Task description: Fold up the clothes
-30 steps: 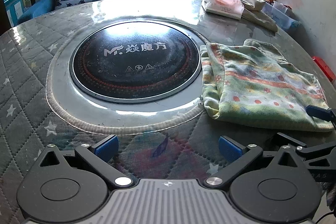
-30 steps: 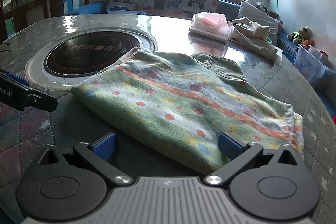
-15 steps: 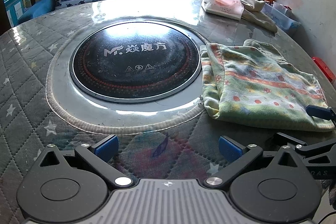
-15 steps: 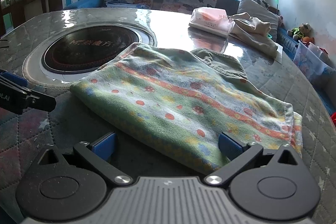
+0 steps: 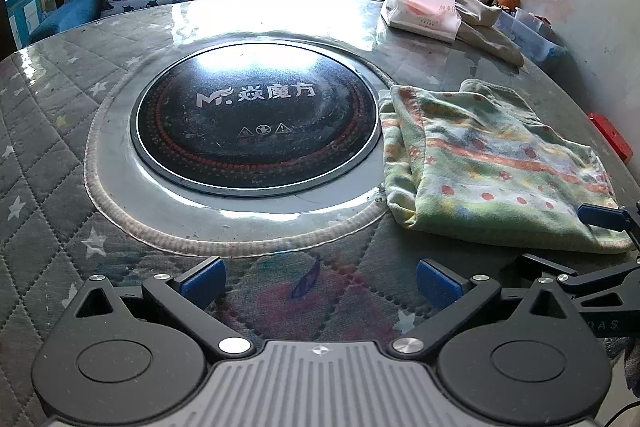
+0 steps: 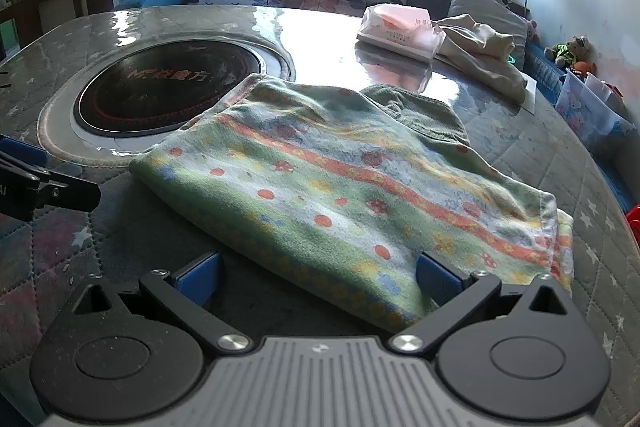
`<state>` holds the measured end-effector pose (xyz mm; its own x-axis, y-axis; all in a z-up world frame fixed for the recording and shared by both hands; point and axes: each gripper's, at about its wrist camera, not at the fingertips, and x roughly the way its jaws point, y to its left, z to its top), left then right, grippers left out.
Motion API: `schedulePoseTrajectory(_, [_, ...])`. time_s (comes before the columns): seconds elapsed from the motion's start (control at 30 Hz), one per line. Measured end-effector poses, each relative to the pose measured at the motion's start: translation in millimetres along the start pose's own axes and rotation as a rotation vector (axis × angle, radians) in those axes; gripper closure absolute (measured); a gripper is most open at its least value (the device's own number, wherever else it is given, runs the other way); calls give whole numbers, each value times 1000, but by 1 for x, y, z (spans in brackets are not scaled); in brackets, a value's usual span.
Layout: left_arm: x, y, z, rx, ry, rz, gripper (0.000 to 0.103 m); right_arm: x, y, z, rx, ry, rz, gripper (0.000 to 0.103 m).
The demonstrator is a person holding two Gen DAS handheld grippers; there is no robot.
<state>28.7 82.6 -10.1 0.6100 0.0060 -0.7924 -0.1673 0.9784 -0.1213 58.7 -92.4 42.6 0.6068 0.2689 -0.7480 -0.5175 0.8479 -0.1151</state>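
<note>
A: Where was the cloth (image 6: 352, 187)?

B: Lying folded on the table (image 6: 560, 163), filling the centre of the right wrist view, its stripes running from upper left to lower right. Its near hem sat just ahead of the right gripper (image 6: 318, 277).

A: And that gripper?

B: Spread wide, holding nothing. One pad touched or overlapped the hem at lower right; I couldn't tell which.

A: The left gripper (image 5: 320, 279)?

B: Also released, empty, over bare quilting. The cloth (image 5: 496, 163) lay to its right, beside the hob (image 5: 256, 115). The right one was nearer.

A: Anything hidden?

B: The layers underneath, and a green garment (image 6: 420, 111) tucked behind the far edge.
</note>
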Motion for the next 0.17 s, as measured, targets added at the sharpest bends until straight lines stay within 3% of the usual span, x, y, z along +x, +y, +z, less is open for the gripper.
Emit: schedulePoseTrajectory(0.17, [-1,2,0,-4,-1,-9,0,0,0,0,1,0,-3,0])
